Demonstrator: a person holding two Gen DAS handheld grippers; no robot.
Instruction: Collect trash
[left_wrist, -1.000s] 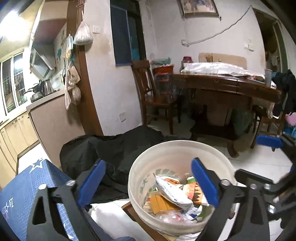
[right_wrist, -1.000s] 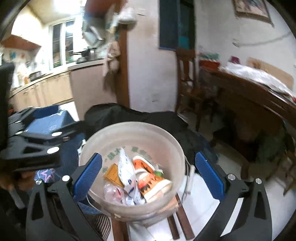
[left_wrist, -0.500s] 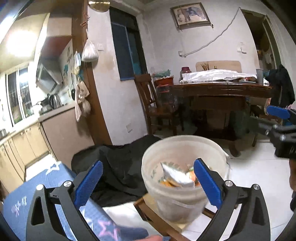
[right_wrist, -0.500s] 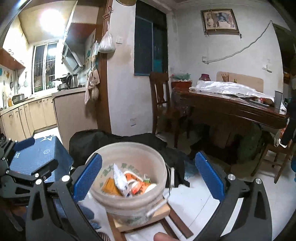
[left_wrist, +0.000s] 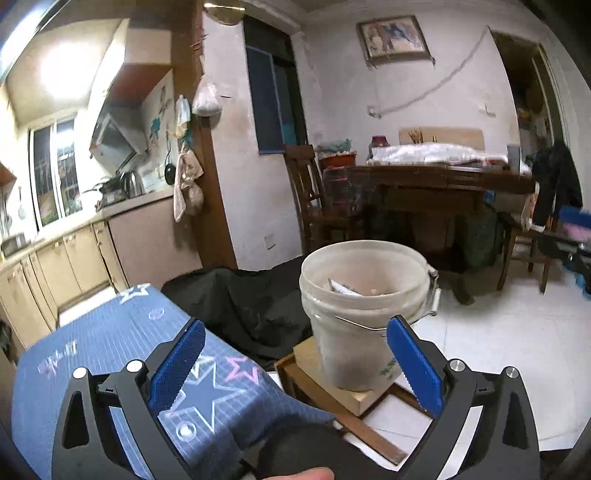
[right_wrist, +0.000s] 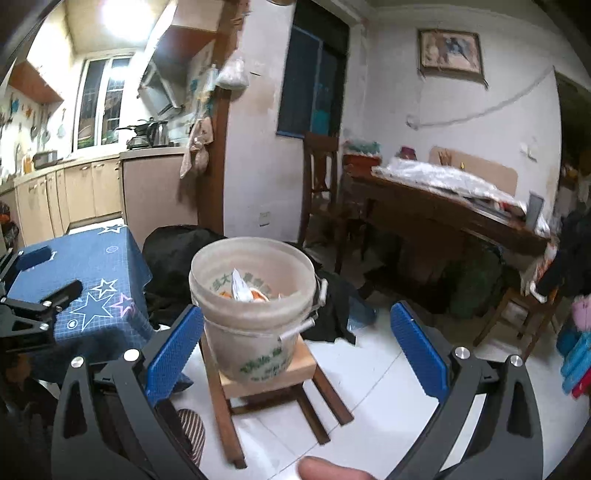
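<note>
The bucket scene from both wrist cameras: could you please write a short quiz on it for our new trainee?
1. True or false: the bucket stands directly on the floor.
2. What covers the table next to the bucket?
A. a blue cloth with stars
B. a plain white sheet
C. newspaper
3. Fill in: the left gripper and the right gripper both have their jaws ____, holding nothing.

Key:
1. False; it stands on a small wooden stool.
2. A.
3. open. Wrappers already lie inside the bucket.
</note>
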